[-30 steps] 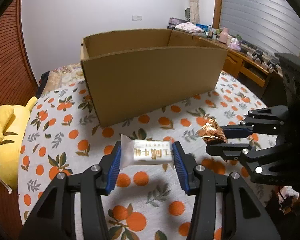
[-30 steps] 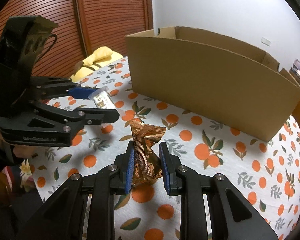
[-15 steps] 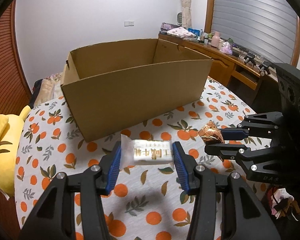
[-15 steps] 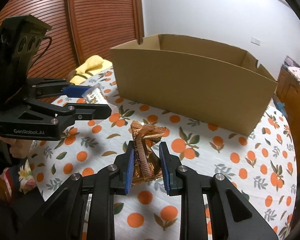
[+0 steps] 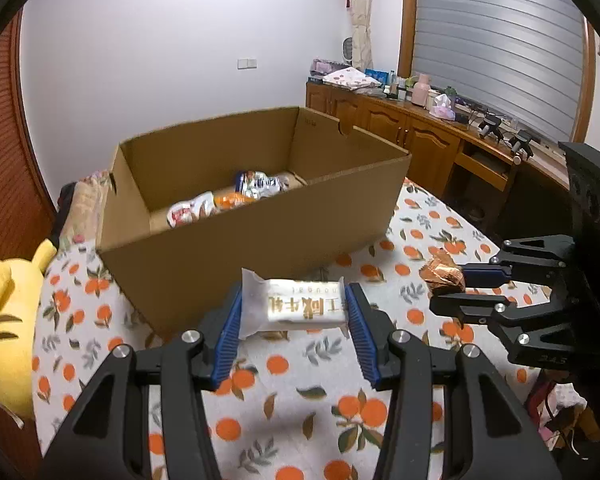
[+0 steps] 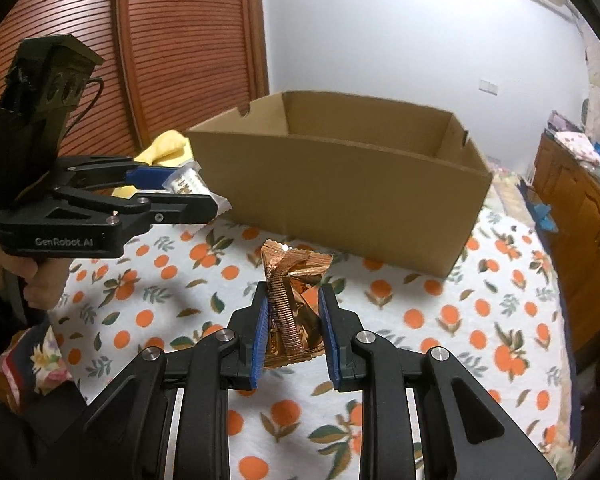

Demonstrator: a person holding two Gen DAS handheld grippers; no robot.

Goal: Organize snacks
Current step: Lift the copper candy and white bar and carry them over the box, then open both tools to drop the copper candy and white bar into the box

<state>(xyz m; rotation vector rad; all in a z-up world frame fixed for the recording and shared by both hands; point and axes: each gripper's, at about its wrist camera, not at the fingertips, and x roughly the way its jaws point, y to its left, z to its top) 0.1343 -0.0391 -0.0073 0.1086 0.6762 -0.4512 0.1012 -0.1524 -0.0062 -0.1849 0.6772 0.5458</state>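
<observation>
I see one table under an orange-print cloth (image 5: 284, 396); its edges run out of frame in both views. One open cardboard box (image 5: 260, 240) stands on it. From the left wrist view I count three snack packets (image 5: 228, 200) on the box floor, though the near wall cuts them off and there may be more; from the right wrist view the near wall hides the floor entirely. One yellow plush toy (image 5: 4, 312) at the cloth's edge, half cut off.

My left gripper (image 5: 294, 308) is partly open, its blue pads clamped on the ends of one white nougat bar (image 5: 300, 308), lifted clear of the cloth just before the box. My right gripper (image 6: 294, 320) is almost closed, pinching one copper foil packet (image 6: 292, 300), upright, also off the cloth. Print unreadable.
</observation>
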